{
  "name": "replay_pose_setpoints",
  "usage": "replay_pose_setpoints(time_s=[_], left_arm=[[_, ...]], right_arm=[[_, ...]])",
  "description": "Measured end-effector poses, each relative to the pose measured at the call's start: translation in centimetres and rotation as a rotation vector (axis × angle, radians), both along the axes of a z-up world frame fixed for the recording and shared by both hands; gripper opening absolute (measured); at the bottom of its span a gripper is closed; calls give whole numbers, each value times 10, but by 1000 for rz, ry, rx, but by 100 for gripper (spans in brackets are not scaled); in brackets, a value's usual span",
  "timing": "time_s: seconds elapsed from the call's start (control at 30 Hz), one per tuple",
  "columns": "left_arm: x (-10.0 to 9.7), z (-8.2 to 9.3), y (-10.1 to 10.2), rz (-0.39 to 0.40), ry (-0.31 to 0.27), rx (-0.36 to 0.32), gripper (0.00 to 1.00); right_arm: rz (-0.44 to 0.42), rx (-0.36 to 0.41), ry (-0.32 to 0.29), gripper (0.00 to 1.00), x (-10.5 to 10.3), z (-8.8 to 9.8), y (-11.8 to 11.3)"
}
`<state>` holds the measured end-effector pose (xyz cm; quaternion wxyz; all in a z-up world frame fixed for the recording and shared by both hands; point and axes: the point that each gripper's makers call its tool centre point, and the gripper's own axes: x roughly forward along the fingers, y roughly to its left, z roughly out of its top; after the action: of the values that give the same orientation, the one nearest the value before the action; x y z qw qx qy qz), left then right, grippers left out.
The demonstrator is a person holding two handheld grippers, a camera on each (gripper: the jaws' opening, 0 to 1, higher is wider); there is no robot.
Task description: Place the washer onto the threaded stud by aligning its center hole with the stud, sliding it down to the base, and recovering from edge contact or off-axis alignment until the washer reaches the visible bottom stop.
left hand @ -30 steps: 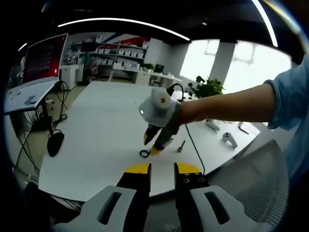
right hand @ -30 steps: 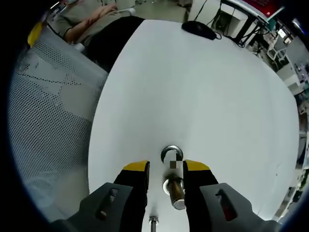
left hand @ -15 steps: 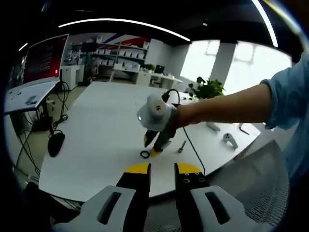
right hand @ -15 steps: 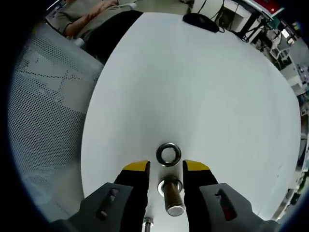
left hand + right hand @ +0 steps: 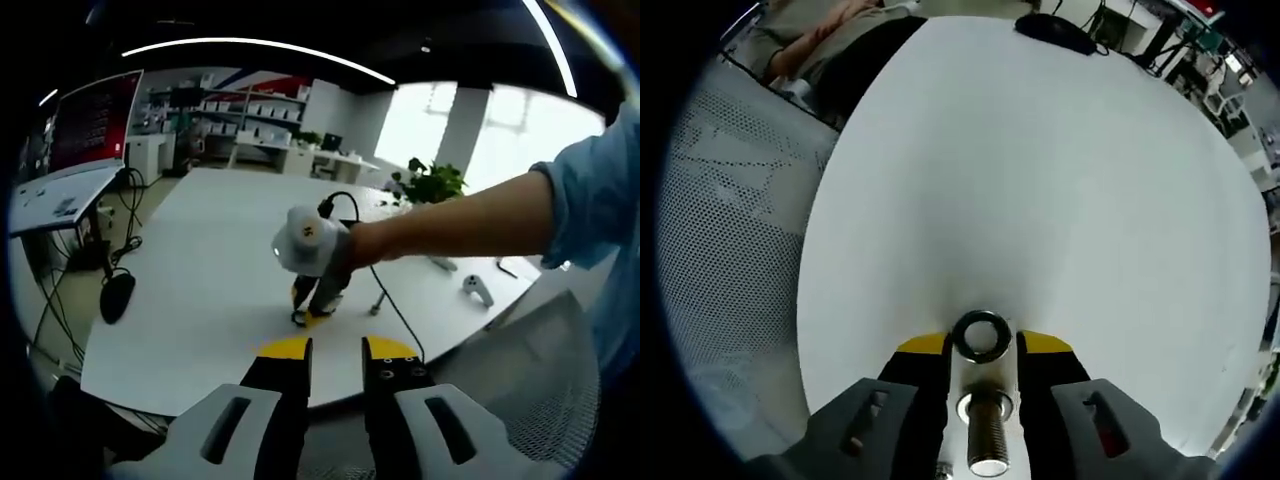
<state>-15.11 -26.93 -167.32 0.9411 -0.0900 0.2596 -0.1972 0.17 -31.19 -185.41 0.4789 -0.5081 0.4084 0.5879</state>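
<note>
The dark metal washer (image 5: pixel 982 335) lies flat on the white table (image 5: pixel 1040 180), right between the yellow tips of my right gripper (image 5: pixel 983 345), which is open and lowered over it. A threaded stud (image 5: pixel 985 440) shows lower between the same jaws, closer to the camera; I cannot tell whether it stands or lies. In the left gripper view, the right gripper (image 5: pixel 312 312) reaches down to the washer (image 5: pixel 299 318), with the stud (image 5: pixel 376 299) just to its right. My left gripper (image 5: pixel 337 348) hangs back at the near table edge, open and holding nothing.
A black mouse (image 5: pixel 115 297) and cables lie at the table's left end. Small white devices (image 5: pixel 477 289) rest near the far right edge. A mesh chair (image 5: pixel 730 230) stands beside the table, and a seated person (image 5: pixel 830 40) is behind it.
My right gripper has come down and forward, so the washer now sits between its tips rather than ahead of them. The left gripper has stayed put.
</note>
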Motion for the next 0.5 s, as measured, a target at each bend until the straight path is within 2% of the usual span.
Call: replay_pose_setpoints(time_s=[0.13,0.27,0.5], left_arm=[[0,0,0,2,0,2,17],[1,0,0,3,0,1,17],[1,0,1,6,-2,2,17]], right_arm=[[6,-6,19,29,-2,0,-1],[-28,5,32,29,-3,1,0],[18,-28,-2,31,-3,-2,-1]])
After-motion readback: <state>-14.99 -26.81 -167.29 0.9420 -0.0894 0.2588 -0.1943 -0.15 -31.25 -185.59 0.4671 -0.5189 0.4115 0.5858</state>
